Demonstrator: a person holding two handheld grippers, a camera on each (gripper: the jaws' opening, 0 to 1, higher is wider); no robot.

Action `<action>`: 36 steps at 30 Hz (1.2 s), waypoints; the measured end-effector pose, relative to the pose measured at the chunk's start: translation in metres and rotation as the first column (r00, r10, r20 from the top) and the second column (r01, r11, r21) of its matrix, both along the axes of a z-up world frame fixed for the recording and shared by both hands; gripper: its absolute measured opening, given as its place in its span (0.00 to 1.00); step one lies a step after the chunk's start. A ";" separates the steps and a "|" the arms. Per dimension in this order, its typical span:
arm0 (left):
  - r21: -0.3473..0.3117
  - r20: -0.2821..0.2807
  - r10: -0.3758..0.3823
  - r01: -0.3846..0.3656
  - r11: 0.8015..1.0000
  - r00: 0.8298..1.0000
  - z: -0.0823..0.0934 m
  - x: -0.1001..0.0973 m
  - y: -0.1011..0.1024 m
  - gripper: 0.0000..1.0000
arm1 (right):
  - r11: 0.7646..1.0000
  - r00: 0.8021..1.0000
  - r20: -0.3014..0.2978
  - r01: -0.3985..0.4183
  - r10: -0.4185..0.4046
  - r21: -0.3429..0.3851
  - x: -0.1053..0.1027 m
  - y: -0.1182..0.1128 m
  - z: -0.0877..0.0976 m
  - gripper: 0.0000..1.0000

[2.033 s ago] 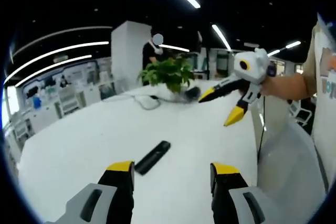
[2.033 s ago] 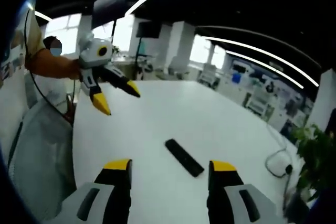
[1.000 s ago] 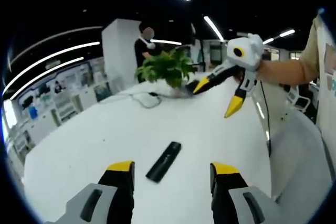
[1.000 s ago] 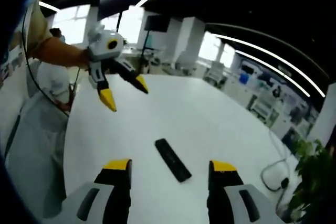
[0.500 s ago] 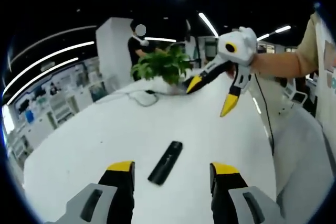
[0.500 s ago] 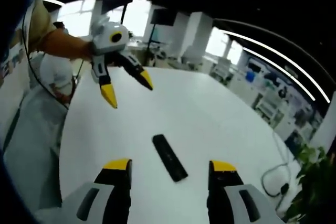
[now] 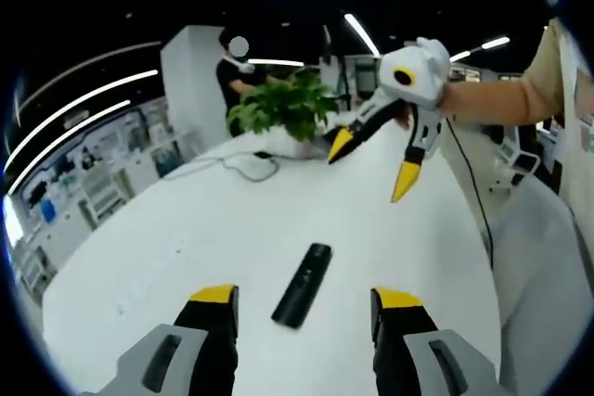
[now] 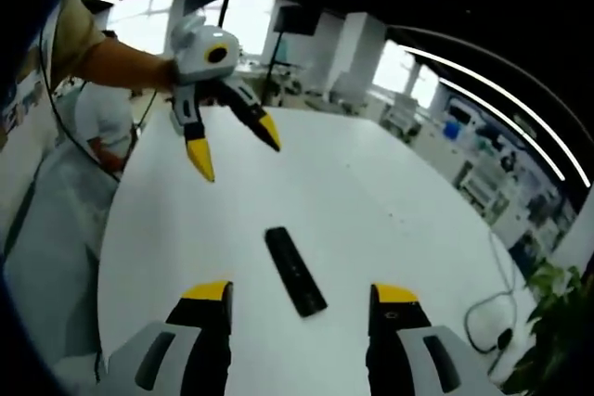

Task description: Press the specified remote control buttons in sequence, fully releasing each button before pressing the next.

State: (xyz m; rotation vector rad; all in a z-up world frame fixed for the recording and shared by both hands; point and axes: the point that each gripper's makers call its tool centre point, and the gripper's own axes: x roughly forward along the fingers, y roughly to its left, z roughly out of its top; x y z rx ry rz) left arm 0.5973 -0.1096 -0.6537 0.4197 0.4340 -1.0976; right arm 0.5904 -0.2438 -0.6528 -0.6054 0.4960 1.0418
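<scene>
Judging by its look, we took the remote control (image 7: 303, 284) for a light, stiff bar of smooth black plastic, likely to skate or pivot on the glossy white desk (image 7: 167, 248) if it were pushed off-centre. It lay flat and alone near the middle of the desk, just ahead of both pairs of jaws, and nothing touched it. We reckoned a press would go best straight down with one yellow tip over the chosen button, and, if steadying were needed, the other claw should pin the long edges or the far end instead of lifting it, since a thin slab lying flush offers little to pinch. The buttons themselves were what we could not make out: in the right gripper view the remote control (image 8: 295, 270) showed as a plain dark strip, its face too small and blurred to tell one key from another, or which end was the front. The left claw (image 8: 232, 150) hovered above the desk with its jaws spread wide and nothing between them, and the right claw (image 7: 369, 166) hung likewise spread and empty, both well clear of the remote. Farther off stood a potted plant (image 7: 283, 113) with a cable (image 7: 243, 166) trailing on the desk beside it, and a person (image 7: 237, 85) behind the plant, partly screened by the leaves.
</scene>
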 end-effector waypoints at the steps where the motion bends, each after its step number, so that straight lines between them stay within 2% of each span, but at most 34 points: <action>1: 0.004 -0.002 -0.006 0.006 1.000 1.000 -0.001 0.001 -0.001 0.58 | 1.000 1.000 -0.003 -0.001 0.001 -0.004 0.001 0.000 -0.001 0.57; 22: 0.066 -0.030 -0.056 0.058 0.996 0.998 -0.017 0.011 -0.012 0.58 | 0.997 0.997 -0.056 -0.049 0.046 -0.059 0.018 0.002 -0.023 0.56; 36: 0.125 -0.067 -0.092 0.099 0.987 0.994 -0.037 0.025 -0.013 0.58 | 0.987 0.990 -0.090 -0.117 0.107 -0.113 0.030 0.007 -0.038 0.55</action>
